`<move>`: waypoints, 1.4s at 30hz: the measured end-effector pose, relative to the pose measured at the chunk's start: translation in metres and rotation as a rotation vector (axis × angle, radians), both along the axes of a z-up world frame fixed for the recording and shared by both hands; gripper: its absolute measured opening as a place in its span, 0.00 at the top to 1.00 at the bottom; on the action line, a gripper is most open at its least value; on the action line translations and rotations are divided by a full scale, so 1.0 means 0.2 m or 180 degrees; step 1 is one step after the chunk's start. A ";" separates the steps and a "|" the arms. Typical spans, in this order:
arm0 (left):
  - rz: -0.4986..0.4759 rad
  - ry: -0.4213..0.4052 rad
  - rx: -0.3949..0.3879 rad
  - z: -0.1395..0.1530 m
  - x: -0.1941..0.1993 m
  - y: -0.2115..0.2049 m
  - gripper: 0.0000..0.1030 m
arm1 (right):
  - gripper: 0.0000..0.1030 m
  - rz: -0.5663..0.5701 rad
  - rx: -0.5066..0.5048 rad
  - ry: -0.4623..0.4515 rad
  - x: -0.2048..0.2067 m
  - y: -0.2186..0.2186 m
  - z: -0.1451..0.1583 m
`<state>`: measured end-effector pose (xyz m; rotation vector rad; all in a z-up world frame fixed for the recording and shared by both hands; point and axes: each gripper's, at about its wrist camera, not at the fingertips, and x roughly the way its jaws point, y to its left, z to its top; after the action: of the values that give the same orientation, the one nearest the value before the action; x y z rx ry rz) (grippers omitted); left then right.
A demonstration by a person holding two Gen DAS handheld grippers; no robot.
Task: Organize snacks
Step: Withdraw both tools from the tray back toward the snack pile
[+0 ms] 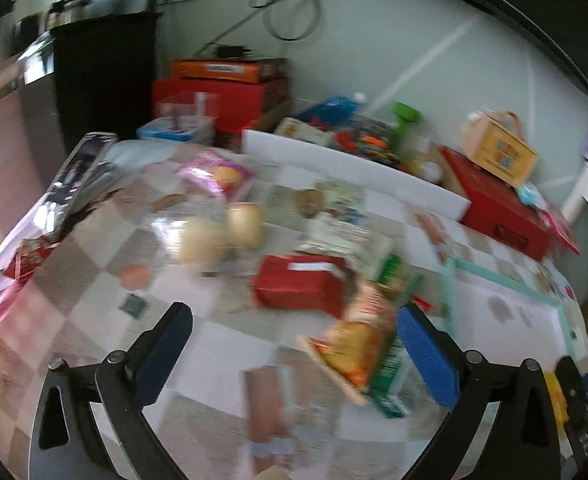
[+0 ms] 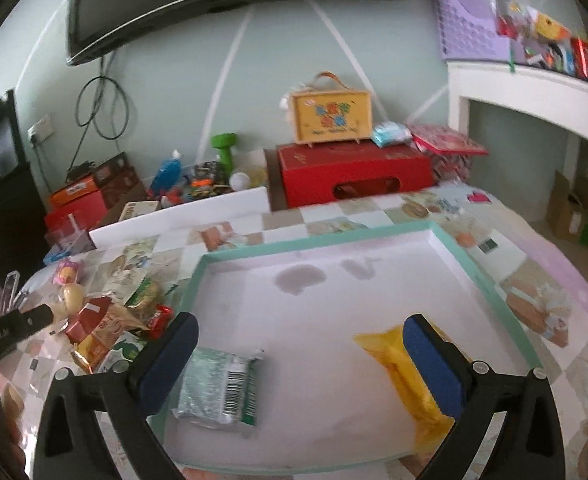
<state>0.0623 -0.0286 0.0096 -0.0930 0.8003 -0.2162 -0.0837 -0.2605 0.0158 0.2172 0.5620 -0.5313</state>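
A: Left wrist view, heavy motion blur. Far left, a dark phone-like slab (image 1: 80, 172) lies on the checked tablecloth (image 1: 106, 256). Moving right: a pink packet (image 1: 216, 174), then two pale round buns in clear wrap (image 1: 222, 232).

B: And mid-table?

A: A red box (image 1: 300, 286), and just right of it an orange snack bag (image 1: 358, 344) lying over a green packet (image 1: 392, 368). The left gripper (image 1: 292, 354) hangs above the cloth, fingers spread wide, nothing between them. The orange bag sits just inside its right finger; contact cannot be judged through the blur.

B: Right wrist view?

A: At the left edge, the snack pile (image 2: 110, 320) sits on the cloth beside the tray. The shallow white tray with a mint rim (image 2: 318, 236) fills the centre. Inside it, a green-and-silver packet with a barcode (image 2: 218, 392) lies near the left wall; a yellow packet (image 2: 406, 376) lies toward the right.

B: Claw state?

A: The right gripper (image 2: 300, 364) is over the tray, fingers wide apart, gripping nothing. Its right finger overlaps the yellow packet in view; the left finger is just beside the green one.

B: Behind?

A: A red case (image 2: 354, 176) with a yellow handled box (image 2: 330, 116) on top.
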 end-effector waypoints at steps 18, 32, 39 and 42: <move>0.0228 0.0064 -0.0024 -0.09 0.17 0.18 0.01 | 0.00 0.0893 0.0431 0.0314 0.38 0.33 0.01; 0.0002 0.0177 -0.0002 -0.09 0.30 0.04 0.01 | 0.08 0.0954 0.0918 0.0517 0.53 0.29 -0.11; -0.0119 0.0436 0.0010 -0.13 0.31 -0.02 0.01 | 0.31 0.1092 0.0957 0.0593 0.54 0.32 -0.15; -0.0152 0.0504 -0.0048 -0.13 0.31 -0.01 0.01 | 0.39 0.1185 0.1021 0.0635 0.54 0.34 -0.17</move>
<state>0.1234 -0.0316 -0.0172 -0.1062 0.9593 -0.2623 0.0244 -0.1931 -0.0181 0.3571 0.8614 -0.0980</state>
